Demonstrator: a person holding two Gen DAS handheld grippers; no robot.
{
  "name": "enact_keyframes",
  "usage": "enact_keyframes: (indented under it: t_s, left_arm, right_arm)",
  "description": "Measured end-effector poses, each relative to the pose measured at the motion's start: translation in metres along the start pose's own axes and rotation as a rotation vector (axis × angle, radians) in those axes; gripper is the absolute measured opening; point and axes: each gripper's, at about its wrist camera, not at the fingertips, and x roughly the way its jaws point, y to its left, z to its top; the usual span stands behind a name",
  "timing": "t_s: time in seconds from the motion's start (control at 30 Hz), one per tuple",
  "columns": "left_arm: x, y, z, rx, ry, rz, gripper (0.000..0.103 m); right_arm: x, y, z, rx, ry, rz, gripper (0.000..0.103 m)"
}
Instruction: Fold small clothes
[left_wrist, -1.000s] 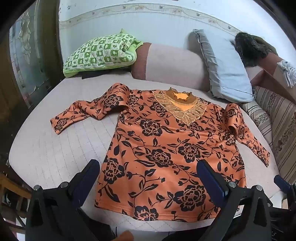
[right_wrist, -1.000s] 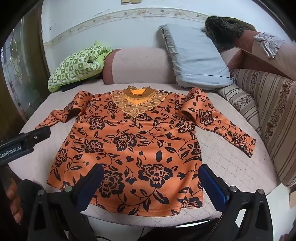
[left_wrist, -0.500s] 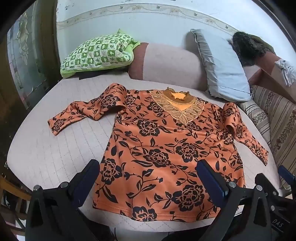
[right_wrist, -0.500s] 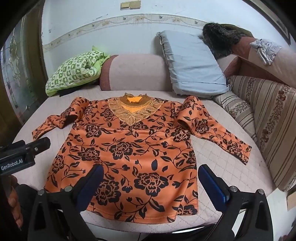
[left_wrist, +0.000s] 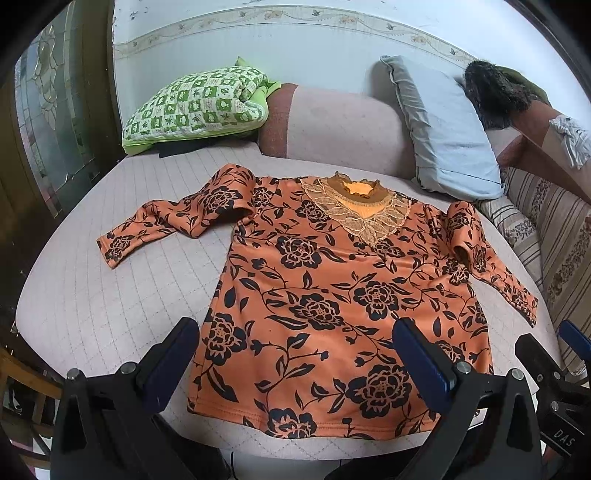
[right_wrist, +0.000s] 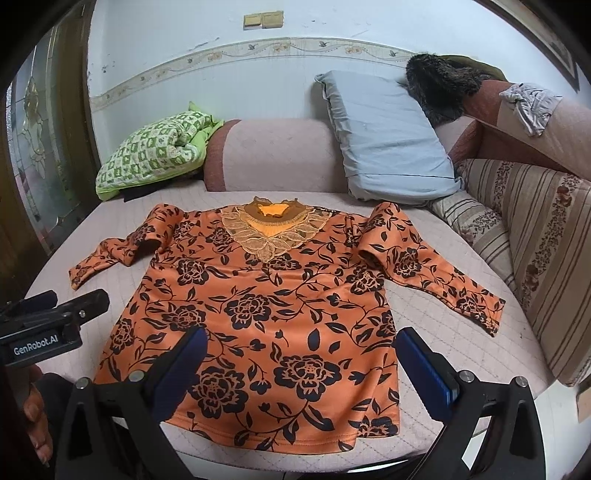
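**Orange blouse spread flat, both grippers empty**

An orange floral blouse (left_wrist: 332, 306) lies face up on the quilted sofa seat (left_wrist: 110, 295), sleeves spread to either side, hem toward the cameras. Behind it sit a green checked pillow (left_wrist: 195, 107), a grey-blue pillow (left_wrist: 443, 129) and a dark furry garment (right_wrist: 439, 88) on the backrest. Nothing lies on the blouse. The left gripper (left_wrist: 295, 354) and right gripper (right_wrist: 301, 365) hang above the hem, jaws spread wide, grasping nothing.
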Motion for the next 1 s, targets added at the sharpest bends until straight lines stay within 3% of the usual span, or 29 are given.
enact_keyframes:
  t_s: [1.0]
  left_arm:
    - [-0.0016,-0.0008,0.0033,0.002,0.0,0.008,0.103]
  right_arm:
    - [0.0017,0.0008,0.0032,-0.008,0.0,0.004,0.103]
